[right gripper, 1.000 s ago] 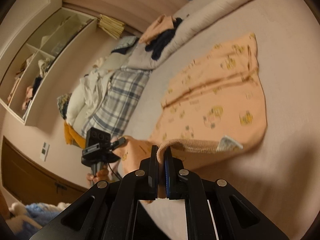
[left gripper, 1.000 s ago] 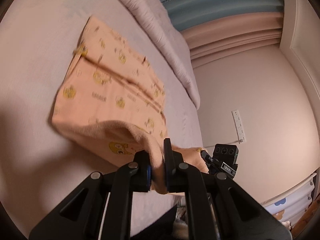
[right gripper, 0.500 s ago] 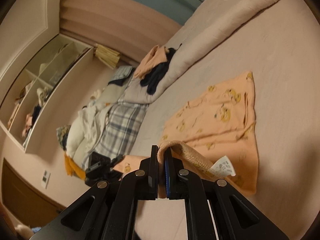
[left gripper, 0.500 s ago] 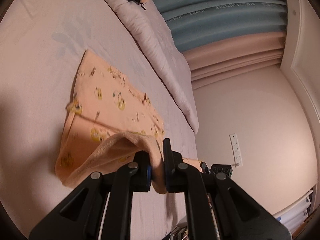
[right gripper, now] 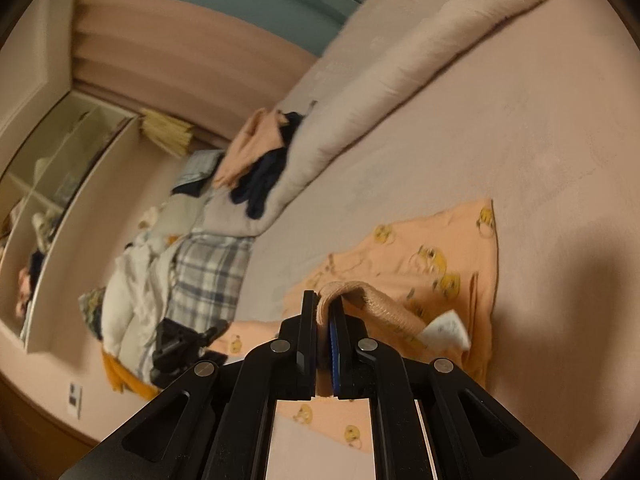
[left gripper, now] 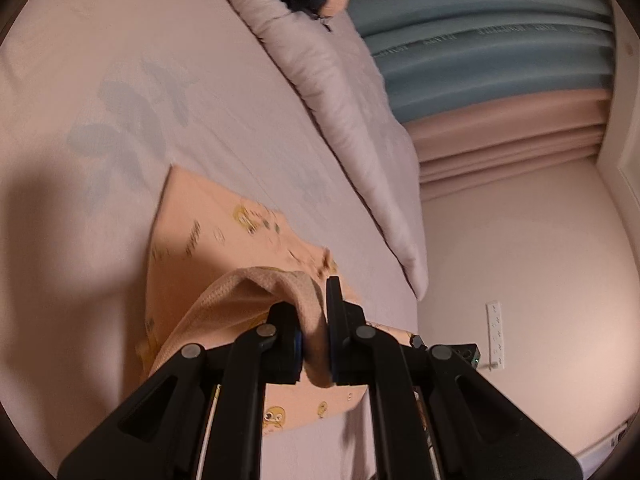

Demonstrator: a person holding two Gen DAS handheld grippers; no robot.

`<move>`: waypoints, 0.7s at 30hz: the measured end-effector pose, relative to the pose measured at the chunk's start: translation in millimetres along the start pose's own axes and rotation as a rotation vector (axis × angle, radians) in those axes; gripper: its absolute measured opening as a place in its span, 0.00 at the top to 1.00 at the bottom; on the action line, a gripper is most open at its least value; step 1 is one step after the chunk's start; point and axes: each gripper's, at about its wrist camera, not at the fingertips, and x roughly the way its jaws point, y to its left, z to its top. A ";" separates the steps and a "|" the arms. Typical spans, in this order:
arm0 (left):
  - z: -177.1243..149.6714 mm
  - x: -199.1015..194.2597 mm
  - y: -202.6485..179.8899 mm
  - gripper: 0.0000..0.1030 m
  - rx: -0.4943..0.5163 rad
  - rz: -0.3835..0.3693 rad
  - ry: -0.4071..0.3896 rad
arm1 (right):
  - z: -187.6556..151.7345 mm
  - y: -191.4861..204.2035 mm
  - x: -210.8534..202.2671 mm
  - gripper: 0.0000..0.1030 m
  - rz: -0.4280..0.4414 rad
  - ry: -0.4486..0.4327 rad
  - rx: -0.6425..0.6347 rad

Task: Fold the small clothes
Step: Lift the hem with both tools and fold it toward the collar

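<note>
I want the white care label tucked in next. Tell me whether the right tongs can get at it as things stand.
Probably not yet. The right tongs are shut on the peach garment's ribbed hem, so they are occupied. The care label sticks out beside them, uncovered; releasing first would free the way.

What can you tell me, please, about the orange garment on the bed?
The garment is a small peach-orange piece of soft knit cloth printed with yellow cartoon figures. Its ribbed band is lifted and pinched at two spots, by the left gripper and the right gripper, both shut on it. A white care label sticks out by the band. The rest lies partly doubled on the pinkish bed.
</note>
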 end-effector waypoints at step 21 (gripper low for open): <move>43.4 51.2 74.5 0.90 -0.449 -0.022 0.051 | 32.6 -81.3 41.2 0.92 0.008 0.084 0.443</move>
